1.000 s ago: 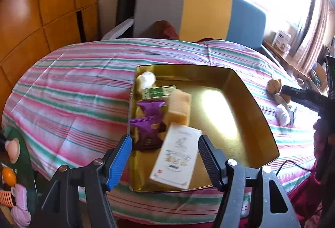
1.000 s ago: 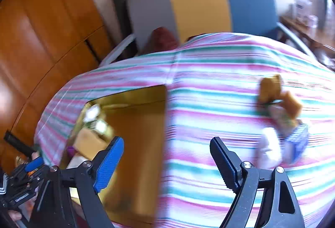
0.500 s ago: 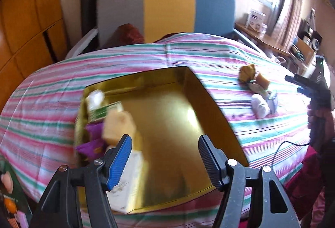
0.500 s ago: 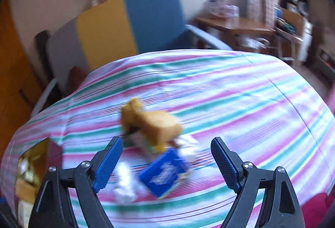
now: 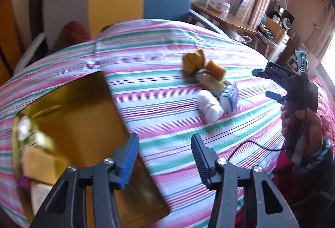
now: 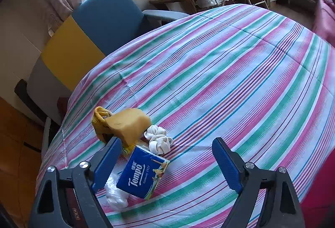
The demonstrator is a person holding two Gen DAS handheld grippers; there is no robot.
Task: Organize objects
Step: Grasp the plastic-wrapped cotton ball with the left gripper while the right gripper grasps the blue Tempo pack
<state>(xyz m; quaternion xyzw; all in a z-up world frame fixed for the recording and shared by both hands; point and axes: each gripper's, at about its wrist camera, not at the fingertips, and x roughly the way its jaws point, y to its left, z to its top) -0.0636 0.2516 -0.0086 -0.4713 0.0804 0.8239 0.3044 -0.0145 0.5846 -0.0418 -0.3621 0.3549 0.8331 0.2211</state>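
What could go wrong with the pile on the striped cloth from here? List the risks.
1. The Tempo tissue pack lies against a clear plastic bag and the yellow sponge; the opening right hand-held gripper may nudge neighbours instead of taking one item.
2. The white elastic bundle is loose and may snag.
3. The gold tray sits apart from the pile, so a weakly held item could drop.

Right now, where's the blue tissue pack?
In the right wrist view the tissue pack lies on the striped cloth, lower left, between a white plastic bag and white laces.
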